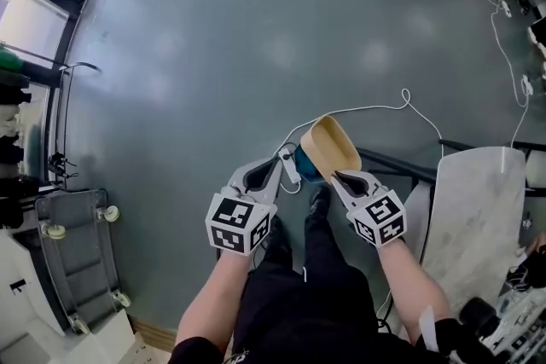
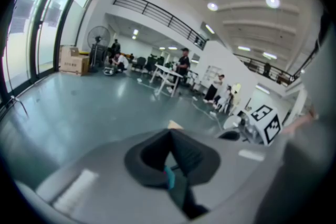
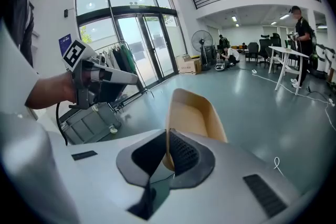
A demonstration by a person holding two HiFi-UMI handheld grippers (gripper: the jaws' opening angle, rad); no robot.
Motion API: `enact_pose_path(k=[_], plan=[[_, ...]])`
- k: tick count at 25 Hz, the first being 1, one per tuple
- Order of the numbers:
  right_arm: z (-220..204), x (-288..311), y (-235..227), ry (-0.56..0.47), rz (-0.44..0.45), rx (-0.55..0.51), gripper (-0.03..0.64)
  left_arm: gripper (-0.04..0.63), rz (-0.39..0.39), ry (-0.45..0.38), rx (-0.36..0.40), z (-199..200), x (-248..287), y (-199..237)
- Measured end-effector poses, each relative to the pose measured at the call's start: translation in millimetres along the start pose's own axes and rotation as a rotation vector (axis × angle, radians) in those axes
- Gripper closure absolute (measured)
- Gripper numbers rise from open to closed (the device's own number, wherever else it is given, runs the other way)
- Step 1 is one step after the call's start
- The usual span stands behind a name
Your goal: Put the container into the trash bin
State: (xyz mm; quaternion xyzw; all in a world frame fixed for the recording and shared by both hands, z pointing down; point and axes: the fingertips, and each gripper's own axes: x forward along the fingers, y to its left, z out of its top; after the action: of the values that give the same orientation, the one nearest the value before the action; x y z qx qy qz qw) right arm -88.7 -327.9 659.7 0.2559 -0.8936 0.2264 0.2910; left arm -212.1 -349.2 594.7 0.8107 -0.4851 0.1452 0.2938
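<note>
**Item:** tan, shallow, oval container [image 1: 331, 146] that looks like moulded fibre, with a thin wall and a rolled rim.

**Location:** held in the air over the grey-green floor [image 1: 256, 38], at 12 o'clock from the person's shoes. It rests on no surface and is tipped up on end, with the open face turned toward 9 o'clock in the head view.

**Right gripper** [image 3: 168, 159]: jaws are pressed onto the container's near end, pinching one thickness of wall just below the rim. The rest of the shell sticks out beyond them.

**Left gripper** [image 2: 170, 136]: jaws are pressed together with nothing between them. It sits at 8 o'clock from the container, near it but not touching.

**Surroundings:**
- white marbled bench [image 1: 478, 209] at 4 o'clock
- grey wheeled cart [image 1: 81, 243] at 8 o'clock
- white cable [image 1: 375, 107] looped on the floor at 1 o'clock

No trash bin shows in any view.

**Handling (judged):**
- Very light and stiff enough to hold its shape from one end.
- The wall would probably crease or tear under a hard squeeze.
- The matt surface should not slip.
- The rim edge, as now held, is the best place to grip. A grip across the hollow would crush it.
</note>
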Motion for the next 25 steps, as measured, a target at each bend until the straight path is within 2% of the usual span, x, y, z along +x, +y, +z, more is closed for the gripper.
enact_pose_path(k=[7, 15, 25], plan=[[-59.0, 51.1, -10.8, 0.096, 0.043, 0.009, 0.604, 0.588, -0.003, 0.055, -0.016, -50.0, 36.9, 12.5], [-115.7, 110.3, -6.8, 0.191, 0.101, 0.044, 0.604, 0.587, 0.014, 0.11, -0.091, -105.6, 62.4, 43.0], [-185.2, 168.6, -35.9, 0.273, 0.05, 0.025, 0.603, 0.587, 0.009, 0.164, -0.112, -170.4, 80.8, 68.7]])
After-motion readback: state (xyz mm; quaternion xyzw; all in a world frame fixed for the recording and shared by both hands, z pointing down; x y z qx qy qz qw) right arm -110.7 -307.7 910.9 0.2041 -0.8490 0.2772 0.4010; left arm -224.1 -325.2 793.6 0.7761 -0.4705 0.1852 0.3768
